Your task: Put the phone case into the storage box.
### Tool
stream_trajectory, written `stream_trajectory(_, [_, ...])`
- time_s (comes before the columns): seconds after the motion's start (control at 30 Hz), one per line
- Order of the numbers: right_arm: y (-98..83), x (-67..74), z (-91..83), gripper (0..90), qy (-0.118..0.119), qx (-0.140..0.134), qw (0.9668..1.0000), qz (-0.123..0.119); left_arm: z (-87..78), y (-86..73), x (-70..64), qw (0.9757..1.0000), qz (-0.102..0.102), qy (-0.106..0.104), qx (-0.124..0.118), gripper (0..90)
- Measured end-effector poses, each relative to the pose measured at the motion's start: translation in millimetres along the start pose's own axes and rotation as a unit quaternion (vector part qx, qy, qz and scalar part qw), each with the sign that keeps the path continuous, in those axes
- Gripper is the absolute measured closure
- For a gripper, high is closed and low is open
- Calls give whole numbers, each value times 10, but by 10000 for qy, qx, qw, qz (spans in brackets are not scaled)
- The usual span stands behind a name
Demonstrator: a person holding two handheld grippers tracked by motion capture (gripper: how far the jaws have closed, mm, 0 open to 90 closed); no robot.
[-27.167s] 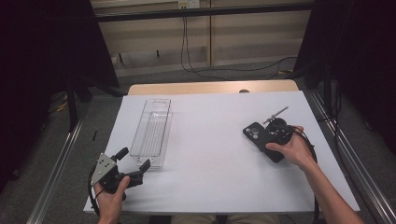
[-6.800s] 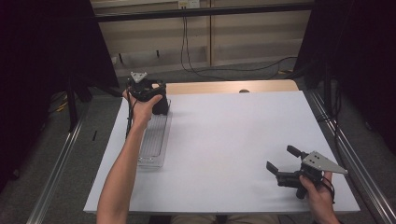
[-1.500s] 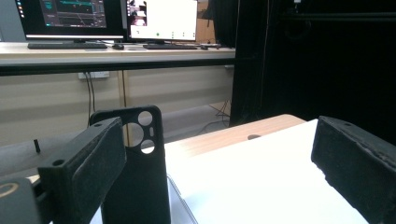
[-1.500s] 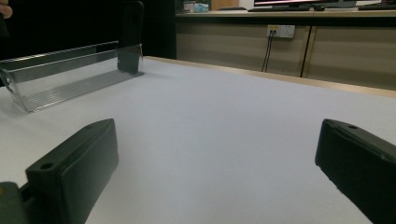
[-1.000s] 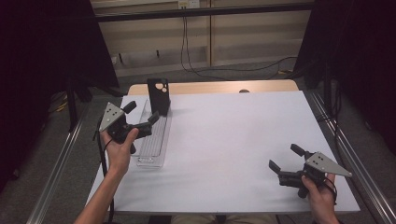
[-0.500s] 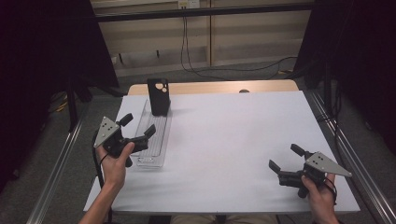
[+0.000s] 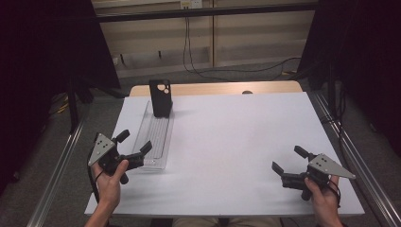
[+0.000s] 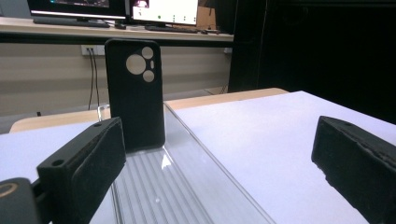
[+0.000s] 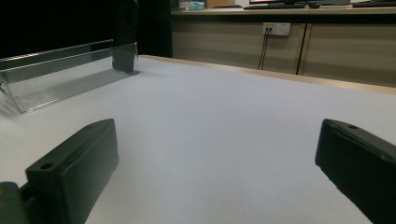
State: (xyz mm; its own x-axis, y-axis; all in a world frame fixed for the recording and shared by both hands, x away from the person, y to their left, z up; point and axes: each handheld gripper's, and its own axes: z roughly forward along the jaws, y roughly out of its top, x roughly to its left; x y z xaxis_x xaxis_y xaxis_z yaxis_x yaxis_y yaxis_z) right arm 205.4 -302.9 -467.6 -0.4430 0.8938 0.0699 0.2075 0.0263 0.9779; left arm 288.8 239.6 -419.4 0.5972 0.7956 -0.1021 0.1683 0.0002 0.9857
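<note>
A black phone case [image 7: 160,97] [image 8: 135,93] stands upright at the far end of a clear plastic tray [image 7: 154,135] [image 8: 177,186] on the left of the white table [image 7: 236,137]. Its camera cut-outs face me. My left gripper [image 7: 135,143] [image 8: 219,168] is open at the tray's near end, well back from the case, with nothing between its jaws. My right gripper [image 7: 289,159] [image 9: 217,168] is open and empty near the front right corner. From there the tray [image 9: 60,79] and case [image 9: 125,35] show far off to the left.
Beyond the table's far wooden edge [image 7: 217,89] runs a wall with cables [image 7: 198,52]. Metal rails [image 7: 56,161] flank the table on both sides. Monitors and a desk [image 8: 116,18] stand in the background.
My left gripper has drawn back from the standing case toward the near end of the tray, staying open. The case stays upright in the tray. The right gripper has hardly moved.
</note>
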Motion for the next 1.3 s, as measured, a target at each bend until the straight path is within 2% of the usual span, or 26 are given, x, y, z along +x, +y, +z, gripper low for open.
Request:
stream_trajectory(0.03, [0,-1,-2,0,-1,-2,10000,-5,-18,-15,1,10000,35,26,32,30])
stream_trajectory(0.07, [1,-2,-4,0,-3,-4,10000,-8,-30,-30,-16,10000,-16,61,7,30])
stream_trajectory(0.23, [2,-14,-11,0,-4,-20,10000,3,-106,-97,-50,9999,109,81,68,30])
stream_trajectory(0.3, [1,-15,-13,0,14,-14,10000,-32,-126,-134,-83,9998,59,167,20,30])
stream_trajectory(0.33, [2,-14,-11,0,12,-20,10000,-15,-144,-150,-82,9998,112,118,65,30])
stream_trajectory(0.43, [1,-14,-11,0,-26,-28,10000,16,-172,-186,-117,9997,129,183,65,28])
stream_trajectory(0.47, [1,-13,-14,0,-19,-17,10000,31,-171,-198,-123,9998,86,160,53,27])
stream_trajectory(0.53, [-1,-14,-14,0,-4,-16,10000,27,-190,-229,-129,9997,109,207,103,27])
stream_trajectory(0.57, [-2,-14,-16,0,-11,-14,10000,33,-190,-250,-139,9996,51,284,21,27])
stream_trajectory(0.6, [-1,-11,-15,0,-25,-20,10000,61,-201,-268,-142,9995,68,298,42,27])
stream_trajectory(0.67, [-5,-18,-14,0,3,-14,10000,-21,-198,-297,-153,9997,128,215,39,27])
stream_trajectory(0.73, [-6,-14,-12,0,-3,-4,10000,-33,-217,-332,-184,9993,194,312,41,30])
stream_trajectory(0.83, [-6,-11,-17,0,-9,6,10000,-40,-221,-391,-217,9997,65,249,57,30])
stream_trajectory(0.9, [-9,-11,-16,0,-21,20,10000,-32,-221,-413,-220,9997,66,224,110,30])
stream_trajectory(0.93, [-9,-12,-16,0,-43,0,10000,-38,-236,-423,-217,9994,114,276,145,30])
stream_trajectory(0.97, [-8,-12,-22,0,-30,9,10000,-41,-234,-431,-213,9996,127,189,150,30])
stream_trajectory(1.0, [-8,-10,-27,0,-27,16,10000,-27,-242,-438,-216,9993,146,289,182,30])
stream_trajectory(1.03, [-9,-8,-27,0,-38,2,10000,-20,-241,-444,-209,9994,137,262,203,29])
stream_trajectory(1.1, [-12,-7,-26,0,-11,38,10000,-51,-241,-437,-207,9996,76,239,153,27])
stream_trajectory(1.13, [-14,-3,-18,0,-4,18,10000,-45,-239,-433,-205,9996,111,223,124,27])
stream_trajectory(1.17, [-16,-5,-18,0,18,40,10000,-64,-240,-427,-201,9995,149,248,140,27])
stream_trajectory(1.2, [-19,-6,-14,0,19,46,10000,-80,-240,-431,-203,9994,101,291,130,27])
stream_trajectory(1.3, [-17,-11,-12,0,18,49,10000,-84,-219,-444,-196,9992,117,271,270,27])
